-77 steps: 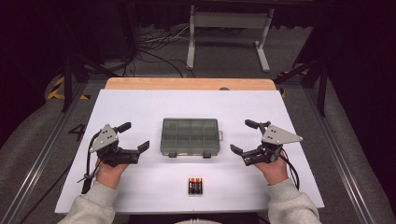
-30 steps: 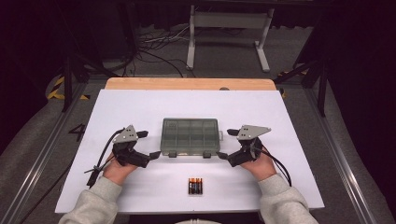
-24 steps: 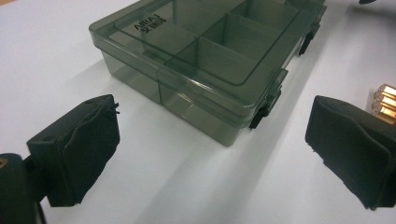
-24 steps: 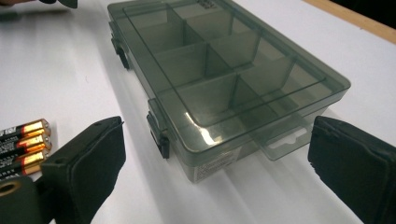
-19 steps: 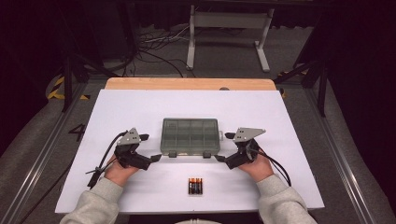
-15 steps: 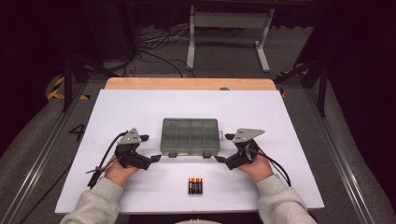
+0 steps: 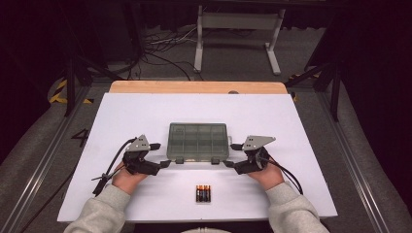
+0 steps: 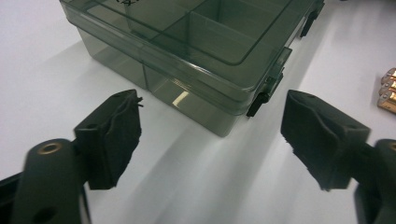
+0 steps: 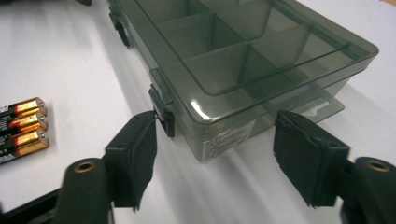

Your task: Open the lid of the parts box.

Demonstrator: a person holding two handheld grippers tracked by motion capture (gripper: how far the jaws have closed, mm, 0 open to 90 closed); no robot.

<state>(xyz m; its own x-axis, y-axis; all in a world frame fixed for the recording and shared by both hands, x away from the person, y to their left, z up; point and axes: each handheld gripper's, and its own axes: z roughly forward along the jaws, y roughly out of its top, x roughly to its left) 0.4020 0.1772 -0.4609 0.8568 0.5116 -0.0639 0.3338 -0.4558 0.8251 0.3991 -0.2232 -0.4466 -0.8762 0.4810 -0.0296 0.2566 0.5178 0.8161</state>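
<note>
Left tool (image 7: 164, 156): at the near left corner of the box, held low over the worktop; its jaws have just been closing but stand apart, the corner ahead of them, no pad touching it.
Compartment box (image 7: 198, 141): smoky clear plastic, lid shut, flat on the white worktop (image 7: 145, 111) between the two tools; two dark latches on its near edge.
Batteries (image 7: 203, 193): three lying side by side, near the worktop's front edge, just in front of the box and apart from it.
Right tool (image 7: 230, 155): at the near right corner; jaws have just been closing, still parted, straddling the corner; one pad (image 9: 140, 149) lies just beside a latch (image 9: 164, 116), contact unclear.
</note>
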